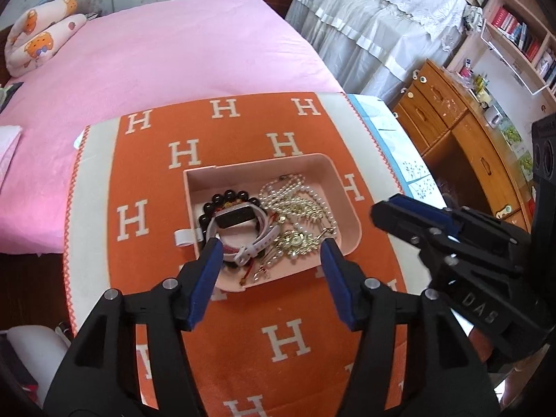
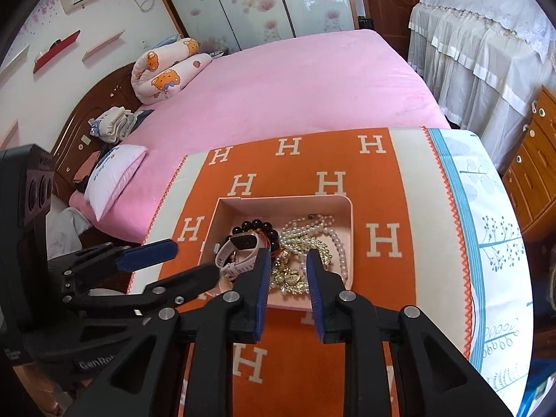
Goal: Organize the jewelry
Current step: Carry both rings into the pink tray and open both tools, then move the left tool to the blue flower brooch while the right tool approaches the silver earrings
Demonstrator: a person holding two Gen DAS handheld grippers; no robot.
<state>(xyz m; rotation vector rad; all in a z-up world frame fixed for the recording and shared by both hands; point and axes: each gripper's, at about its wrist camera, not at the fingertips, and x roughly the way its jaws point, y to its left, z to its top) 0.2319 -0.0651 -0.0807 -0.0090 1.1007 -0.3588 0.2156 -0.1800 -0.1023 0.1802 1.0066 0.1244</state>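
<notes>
A pink tray [image 1: 344, 187] [image 2: 349, 229] sits on an orange H-patterned cloth. It holds a black bead bracelet [image 1: 226, 197] [image 2: 259, 225], a white-strapped watch [image 1: 239, 220] [image 2: 239, 243], a pearl necklace [image 1: 302, 187] [image 2: 326, 232] and gold chain jewelry [image 1: 299, 239] [image 2: 292, 276]. My left gripper [image 1: 271, 253] is open and empty, just above the tray's near edge. My right gripper [image 2: 288, 264] is open and empty over the tray's near side. The right gripper also shows in the left wrist view [image 1: 389, 208], apparently shut-looking from the side, to the right of the tray.
The cloth [image 1: 285, 340] [image 2: 250, 365] covers a small table with a blue-patterned cover [image 2: 486, 236]. A pink bed [image 1: 139, 62] lies behind. A wooden dresser [image 1: 458, 132] stands at the right. Pillows [image 2: 163, 69] lie on the bed.
</notes>
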